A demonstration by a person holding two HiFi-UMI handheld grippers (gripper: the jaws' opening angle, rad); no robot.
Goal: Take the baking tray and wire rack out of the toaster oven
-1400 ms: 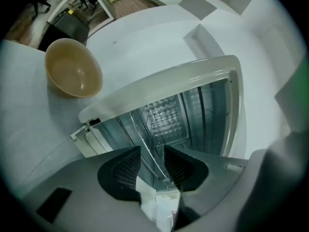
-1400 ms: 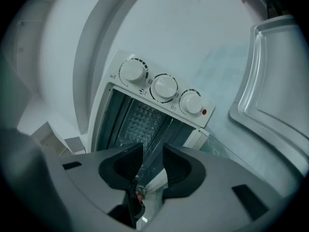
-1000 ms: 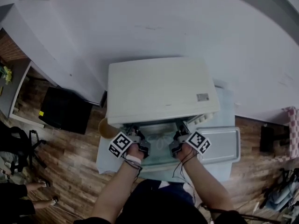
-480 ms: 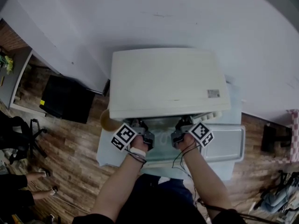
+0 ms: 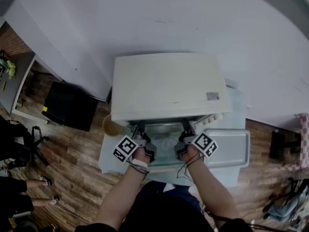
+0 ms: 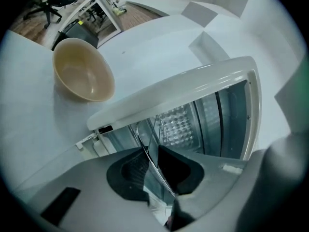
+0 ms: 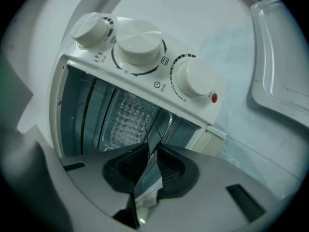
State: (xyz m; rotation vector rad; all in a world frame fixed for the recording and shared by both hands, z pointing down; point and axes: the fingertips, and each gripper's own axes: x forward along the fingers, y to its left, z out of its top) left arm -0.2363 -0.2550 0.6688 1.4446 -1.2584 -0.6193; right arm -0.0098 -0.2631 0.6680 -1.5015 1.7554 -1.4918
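At the frame's lower centre, the left gripper (image 5: 143,141) and right gripper (image 5: 182,140) have each just closed onto the rack's (image 6: 157,127) front edge inside the open oven (image 5: 166,86).

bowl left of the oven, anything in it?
No, the left gripper view looks straight into the tan bowl and its inside is bare.
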